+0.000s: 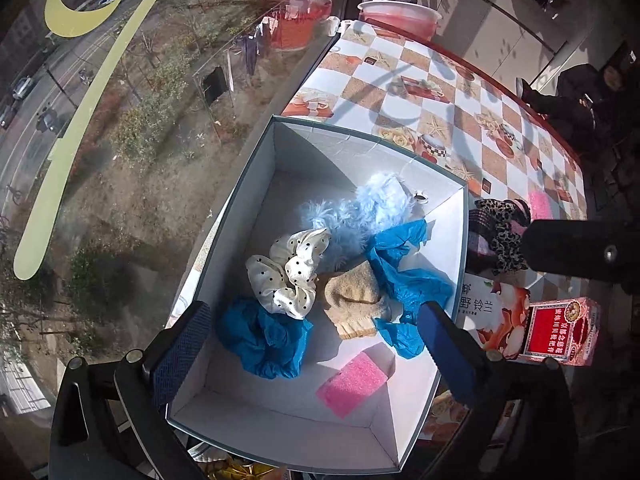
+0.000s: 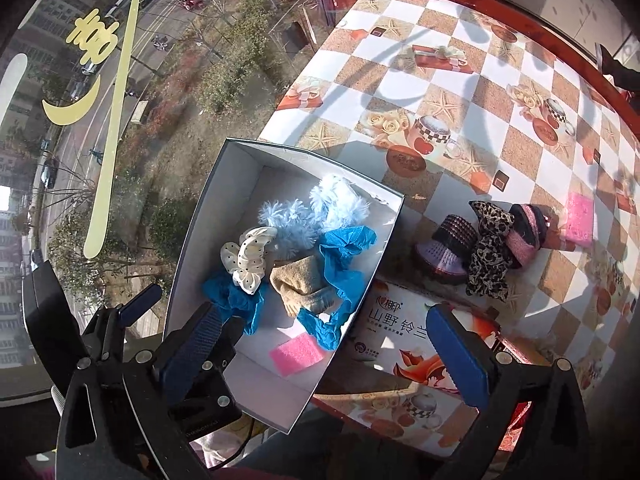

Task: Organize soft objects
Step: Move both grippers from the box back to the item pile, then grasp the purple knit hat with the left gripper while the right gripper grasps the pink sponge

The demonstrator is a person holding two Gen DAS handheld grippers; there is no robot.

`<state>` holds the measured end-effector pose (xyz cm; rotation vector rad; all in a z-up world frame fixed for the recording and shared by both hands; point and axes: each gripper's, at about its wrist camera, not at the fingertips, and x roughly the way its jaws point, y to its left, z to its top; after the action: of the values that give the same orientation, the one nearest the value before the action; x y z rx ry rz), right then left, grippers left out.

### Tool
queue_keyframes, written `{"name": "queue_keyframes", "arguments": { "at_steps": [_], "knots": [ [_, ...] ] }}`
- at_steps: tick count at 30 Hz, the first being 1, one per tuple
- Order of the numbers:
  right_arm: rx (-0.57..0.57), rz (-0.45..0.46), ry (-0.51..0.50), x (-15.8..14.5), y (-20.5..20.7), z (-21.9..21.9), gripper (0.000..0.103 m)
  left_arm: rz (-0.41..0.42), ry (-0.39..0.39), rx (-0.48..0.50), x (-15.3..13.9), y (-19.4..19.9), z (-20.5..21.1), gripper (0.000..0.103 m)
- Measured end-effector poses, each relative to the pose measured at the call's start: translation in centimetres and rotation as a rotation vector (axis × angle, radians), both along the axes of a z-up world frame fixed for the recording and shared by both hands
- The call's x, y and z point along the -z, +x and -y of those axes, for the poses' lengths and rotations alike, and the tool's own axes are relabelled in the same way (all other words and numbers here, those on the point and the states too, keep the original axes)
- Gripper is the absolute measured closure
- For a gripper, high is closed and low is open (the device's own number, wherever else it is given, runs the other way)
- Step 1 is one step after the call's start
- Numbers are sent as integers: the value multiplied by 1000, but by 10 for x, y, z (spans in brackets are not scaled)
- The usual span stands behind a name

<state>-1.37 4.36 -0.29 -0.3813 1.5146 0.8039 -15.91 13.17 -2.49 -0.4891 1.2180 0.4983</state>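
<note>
Both tools, the left tool (image 1: 316,334) and the right tool (image 2: 332,344), hang with jaws apart and empty over the white cardboard box (image 2: 192,248). Best next: swing the right tool toward two o'clock, centre over the leopard-print fabric scrunchie (image 2: 490,252) on the checkered counter (image 2: 460,92), then pinch its bunched middle.

Red carton (image 1: 560,330) beside printed flat pack (image 2: 404,336); pink basin (image 1: 400,16) at table's far end.

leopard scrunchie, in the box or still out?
Out. The leopard-print scrunchie lies on the checkered tablecloth right of the white box, between two dark hair ties, untouched by the tongs.
</note>
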Motion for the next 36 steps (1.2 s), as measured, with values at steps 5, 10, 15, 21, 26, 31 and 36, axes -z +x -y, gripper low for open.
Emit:
{"name": "queue_keyframes", "arguments": {
  "at_steps": [5, 10, 15, 21, 26, 31, 36],
  "knots": [
    [79, -28, 7, -11, 14, 30, 0, 30, 9, 48, -15, 12, 8, 0],
    [204, -49, 18, -26, 37, 83, 0, 45, 12, 142, -25, 40, 26, 0],
    [359, -57, 38, -38, 62, 148, 0, 35, 38, 276, -29, 80, 59, 0],
    [529, -73, 56, -38, 87, 220, 0, 3, 8, 424, -18, 145, 103, 0],
    [623, -95, 52, -27, 99, 266, 0, -101, -18, 488, 21, 202, 129, 0],
    [674, -138, 36, -5, 106, 303, 0, -217, -21, 525, 63, 238, 146, 0],
    [709, -181, 24, 17, 116, 329, 0, -357, -47, 519, 104, 254, 154, 0]
  ]
}}
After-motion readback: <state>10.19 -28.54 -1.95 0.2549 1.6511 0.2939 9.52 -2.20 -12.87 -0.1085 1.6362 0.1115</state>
